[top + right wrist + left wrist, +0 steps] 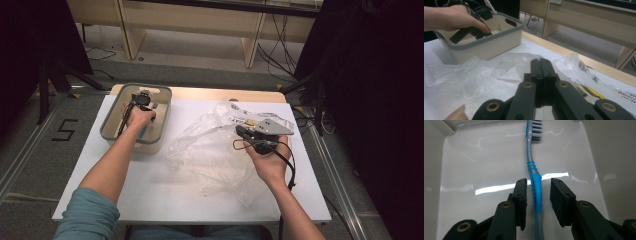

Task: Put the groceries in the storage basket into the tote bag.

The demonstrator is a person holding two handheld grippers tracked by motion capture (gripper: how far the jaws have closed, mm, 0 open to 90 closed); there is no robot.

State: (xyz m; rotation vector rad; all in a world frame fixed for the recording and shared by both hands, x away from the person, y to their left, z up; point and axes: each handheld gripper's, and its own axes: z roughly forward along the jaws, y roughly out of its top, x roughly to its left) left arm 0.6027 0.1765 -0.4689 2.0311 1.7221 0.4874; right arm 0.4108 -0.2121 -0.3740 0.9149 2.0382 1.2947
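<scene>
A blue and grey toothbrush (536, 192) lies lengthwise on the white floor of a beige bin (107, 127), bristles at the far end. My left gripper (538, 181) reaches down into the bin (486, 42) and is open, one jaw on each side of the blue handle, with a gap on the right side. In the high view the left gripper (139, 105) sits inside the bin at the table's left. My right gripper (541, 61) is shut, jaws flat together, just above a crumpled clear plastic bag (210, 150). In the high view the right gripper (243, 132) points left over the bag.
The bag (474, 75) spreads over the middle and right of the white table (165, 200); printed packaging (596, 80) lies at its far right. A wooden edge (225, 93) runs along the table's far side. Cables and furniture stand on the floor beyond.
</scene>
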